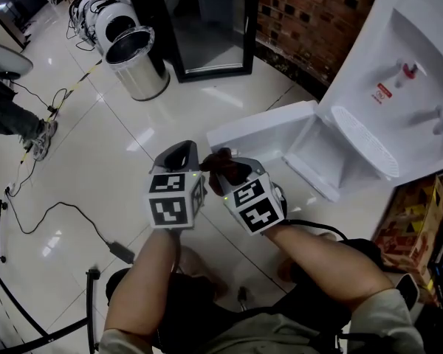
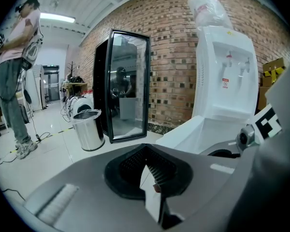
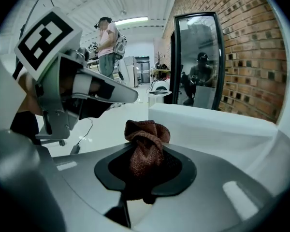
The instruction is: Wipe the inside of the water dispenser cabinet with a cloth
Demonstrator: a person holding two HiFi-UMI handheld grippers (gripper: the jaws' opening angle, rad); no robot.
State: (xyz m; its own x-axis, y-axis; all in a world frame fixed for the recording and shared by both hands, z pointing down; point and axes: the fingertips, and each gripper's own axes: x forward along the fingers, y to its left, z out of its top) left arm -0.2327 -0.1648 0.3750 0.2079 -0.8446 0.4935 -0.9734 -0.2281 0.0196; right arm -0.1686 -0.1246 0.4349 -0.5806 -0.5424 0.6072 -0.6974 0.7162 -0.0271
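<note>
R gripper: jaws part-closed, clamped on bunched brown cloth. L gripper: jaws shut, empty, just beside R. Water dispenser cabinet: open, ahead and to the right of cloth; R hand nearer. Cabinet door: stands open just ahead of jaws, prob. needs skirting. Further off: steel bin, glass-door cooler, cardboard box.

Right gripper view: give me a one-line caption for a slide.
Right tool clamps a bunched brown cloth, facing the open white cabinet door, brick wall beyond.
</note>
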